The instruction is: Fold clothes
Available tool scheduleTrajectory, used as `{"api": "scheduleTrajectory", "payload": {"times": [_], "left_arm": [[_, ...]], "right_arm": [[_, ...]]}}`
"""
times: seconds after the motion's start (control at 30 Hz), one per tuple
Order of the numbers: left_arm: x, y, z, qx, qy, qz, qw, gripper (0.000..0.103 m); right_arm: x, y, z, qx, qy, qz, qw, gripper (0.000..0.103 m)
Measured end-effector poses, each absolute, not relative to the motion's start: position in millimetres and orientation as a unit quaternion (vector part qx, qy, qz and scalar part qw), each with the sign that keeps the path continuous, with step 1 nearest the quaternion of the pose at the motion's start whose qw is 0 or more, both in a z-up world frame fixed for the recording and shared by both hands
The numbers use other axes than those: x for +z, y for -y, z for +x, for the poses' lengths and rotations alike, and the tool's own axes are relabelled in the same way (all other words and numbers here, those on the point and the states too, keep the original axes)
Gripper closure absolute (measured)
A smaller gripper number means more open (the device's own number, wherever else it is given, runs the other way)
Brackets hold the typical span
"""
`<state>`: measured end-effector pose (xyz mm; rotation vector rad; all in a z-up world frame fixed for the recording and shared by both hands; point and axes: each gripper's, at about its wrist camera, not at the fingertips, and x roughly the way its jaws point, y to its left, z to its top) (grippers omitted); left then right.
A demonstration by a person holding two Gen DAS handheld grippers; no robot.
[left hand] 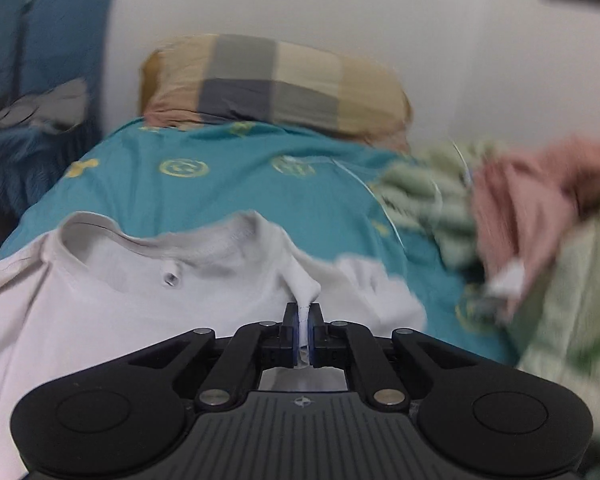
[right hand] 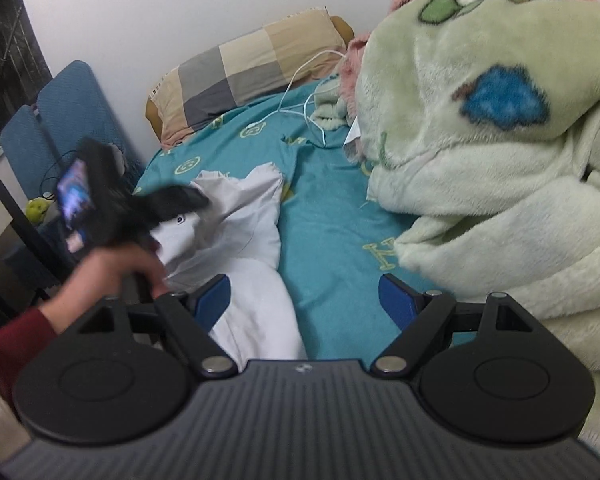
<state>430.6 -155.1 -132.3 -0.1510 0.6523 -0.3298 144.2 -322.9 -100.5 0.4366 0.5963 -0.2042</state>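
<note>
A white T-shirt [left hand: 100,312] lies on the teal bed sheet [left hand: 204,192], its collar towards the pillow. My left gripper [left hand: 303,312] is shut on a pinch of the shirt's fabric just right of the collar and lifts it slightly. In the right wrist view the same shirt [right hand: 244,240] lies crumpled at the left, and the left gripper [right hand: 196,200], blurred, is held by a hand above it. My right gripper [right hand: 306,300] is open and empty, above the sheet [right hand: 332,220] beside the shirt's right edge.
A checked pillow [left hand: 276,84] lies at the head of the bed by the white wall. A green plush blanket [right hand: 492,160] with a pink one fills the bed's right side. A white cable [right hand: 304,112] lies on the sheet. A blue chair [right hand: 60,120] stands left.
</note>
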Motion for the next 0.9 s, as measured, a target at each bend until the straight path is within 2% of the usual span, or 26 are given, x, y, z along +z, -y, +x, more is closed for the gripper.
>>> {"api": "scheduleTrajectory", "payload": {"times": [0.17, 0.27, 0.3, 0.37, 0.43, 0.5, 0.63, 0.77, 0.9], "left_arm": [[-144, 119, 476, -0.066, -0.355, -0.117, 0.925, 0.097], [-156, 105, 480, -0.069, -0.376, -0.153, 0.911, 0.08], [-153, 104, 473, -0.076, -0.369, -0.152, 0.914, 0.067], [-144, 105, 457, -0.087, -0.36, -0.127, 0.92, 0.051], [-131, 108, 438, -0.093, -0.361, -0.077, 0.925, 0.05], [-114, 109, 413, -0.096, -0.357, -0.041, 0.928, 0.04], [-78, 98, 348, -0.112, -0.344, -0.01, 0.932, 0.036], [-51, 82, 271, -0.113, -0.326, -0.024, 0.938, 0.034], [-38, 58, 183, -0.122, -0.302, -0.063, 0.943, 0.026]], "right_arm": [[-105, 315, 148, -0.094, -0.296, 0.203, 0.929, 0.02], [-107, 310, 149, -0.086, -0.297, 0.193, 0.931, 0.02], [-106, 308, 149, -0.081, -0.292, 0.189, 0.934, 0.02], [-105, 303, 148, -0.071, -0.284, 0.181, 0.939, 0.02], [-103, 298, 146, -0.06, -0.271, 0.172, 0.945, 0.02], [-100, 294, 143, -0.048, -0.261, 0.166, 0.95, 0.021], [-89, 290, 128, -0.038, -0.242, 0.158, 0.957, 0.021], [-76, 286, 105, -0.032, -0.232, 0.155, 0.96, 0.021], [-63, 281, 81, -0.026, -0.222, 0.151, 0.963, 0.021]]}}
